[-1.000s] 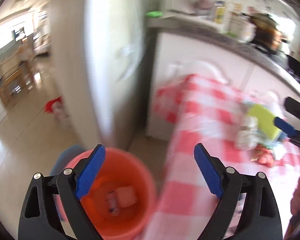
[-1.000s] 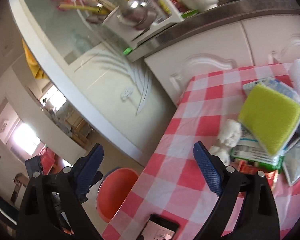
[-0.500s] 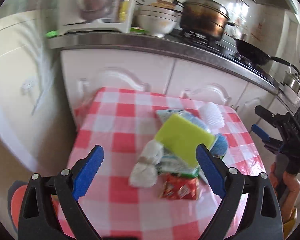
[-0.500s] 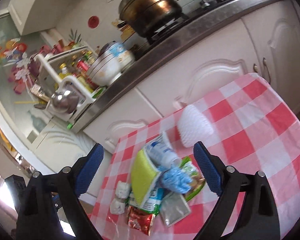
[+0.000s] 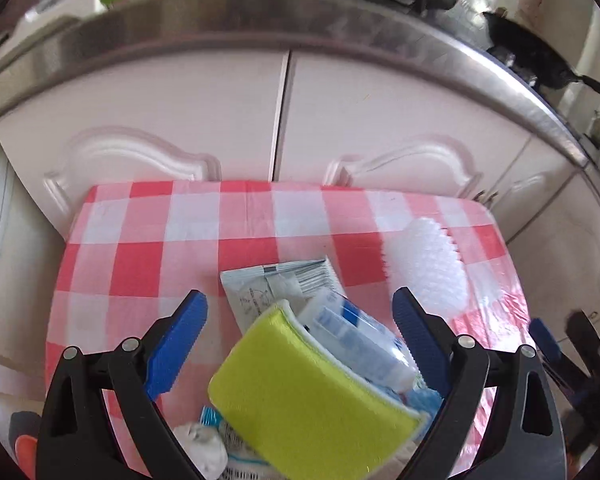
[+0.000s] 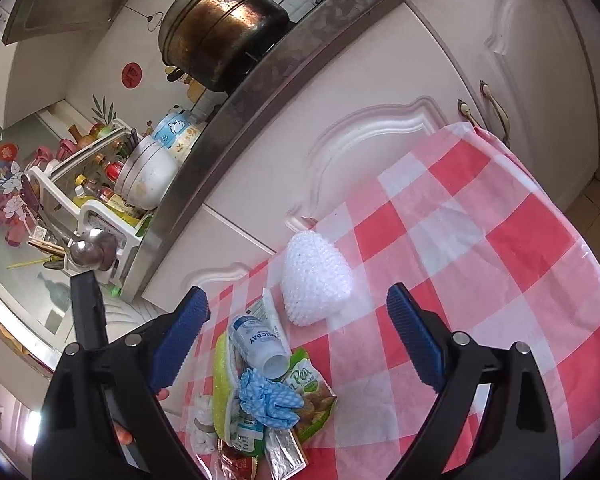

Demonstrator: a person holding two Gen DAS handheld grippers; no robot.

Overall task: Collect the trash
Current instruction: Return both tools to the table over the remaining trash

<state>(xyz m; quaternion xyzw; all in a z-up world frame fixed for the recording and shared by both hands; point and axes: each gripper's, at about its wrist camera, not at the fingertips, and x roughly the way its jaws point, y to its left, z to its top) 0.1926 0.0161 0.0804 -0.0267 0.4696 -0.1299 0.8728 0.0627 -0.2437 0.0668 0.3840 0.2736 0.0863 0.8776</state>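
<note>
Left claw [image 5: 300,340] wide, empty, hovering over the trash pile at lower centre of its frame: yellow-green sponge [image 5: 308,400] on top, white tube [image 5: 356,340] and silver sachet [image 5: 276,292] beside it. Right claw [image 6: 296,332] also wide, empty, above the same pile at lower centre-left: tube [image 6: 258,346], blue crumpled cloth [image 6: 270,400], green snack bag [image 6: 310,396]. White foam net [image 6: 314,280] lies just beside the pile. All on the checkered desk [image 6: 500,280].

Trash pile [image 6: 260,392] crowds the tablecloth's [image 6: 500,280] left; right half bare.
</note>
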